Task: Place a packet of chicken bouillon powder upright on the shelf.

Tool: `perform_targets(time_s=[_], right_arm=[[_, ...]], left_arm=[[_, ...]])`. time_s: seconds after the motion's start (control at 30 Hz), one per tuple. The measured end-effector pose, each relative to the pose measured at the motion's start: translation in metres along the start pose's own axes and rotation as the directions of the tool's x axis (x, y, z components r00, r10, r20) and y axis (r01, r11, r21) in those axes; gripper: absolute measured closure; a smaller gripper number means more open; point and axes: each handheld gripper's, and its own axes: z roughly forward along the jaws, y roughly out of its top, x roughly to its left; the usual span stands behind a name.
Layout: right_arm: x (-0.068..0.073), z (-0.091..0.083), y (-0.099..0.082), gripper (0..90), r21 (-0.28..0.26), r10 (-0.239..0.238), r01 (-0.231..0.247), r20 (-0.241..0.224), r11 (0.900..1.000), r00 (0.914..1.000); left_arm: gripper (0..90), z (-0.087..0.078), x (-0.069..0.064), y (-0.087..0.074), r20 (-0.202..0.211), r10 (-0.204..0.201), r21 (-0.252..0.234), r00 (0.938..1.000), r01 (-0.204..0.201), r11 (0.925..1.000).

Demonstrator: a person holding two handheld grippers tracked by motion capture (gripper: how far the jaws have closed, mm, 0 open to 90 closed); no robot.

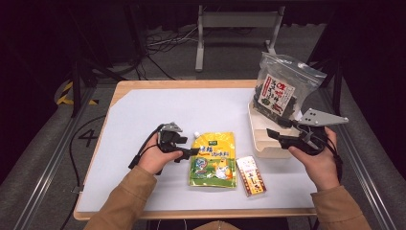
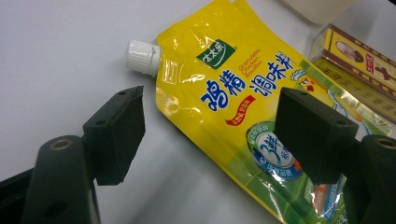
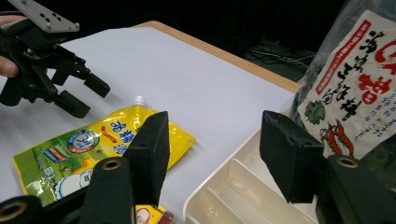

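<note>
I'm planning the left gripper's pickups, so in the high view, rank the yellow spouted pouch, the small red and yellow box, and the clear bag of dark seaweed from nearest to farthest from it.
1. Yellow spouted pouch: right beside the left gripper, whose open jaws are at its upper left edge.
2. Small red and yellow box: beyond the pouch's right side.
3. Clear bag of dark seaweed: far right, standing in the cream tray.

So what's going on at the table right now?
A person holds a gripper in each hand. The left gripper, jaws open, hovers at the upper left corner of the yellow spouted pouch, which lies flat on the table. The right gripper, also open and empty, sits over the white tray holding the seaweed bag.
</note>
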Motion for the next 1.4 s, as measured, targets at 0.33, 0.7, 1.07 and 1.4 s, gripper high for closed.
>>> perform_targets(time_s=[0.33, 0.7, 1.07, 1.4], right_arm=[[0.01, 0.013, -0.001, 44.0, 0.029, -0.015, 0.016, -0.039, 0.9995, 0.9991], [0.015, 0.014, -0.001, 43.0, 0.024, -0.034, 0.035, -0.053, 0.9991, 0.998], [0.013, 0.014, -0.008, 42.6, 0.026, -0.028, 0.029, -0.052, 0.9992, 0.9982], [0.014, 0.015, -0.011, 42.6, 0.026, -0.031, 0.032, -0.056, 0.9992, 0.9979]], left_arm=[[26.5, 0.015, -0.004, -0.002, 0.0, -0.004, 0.045, 1.0, 0.004, 0.999], [23.0, 0.032, -0.004, -0.002, -0.023, 0.028, 0.046, 0.9993, -0.027, 0.9986], [22.6, 0.039, -0.007, -0.002, -0.063, 0.086, 0.059, 0.9943, -0.083, 0.9948], [43.2, 0.04, -0.013, -0.008, -0.172, 0.099, 0.019, 0.9801, -0.097, 0.9951]])
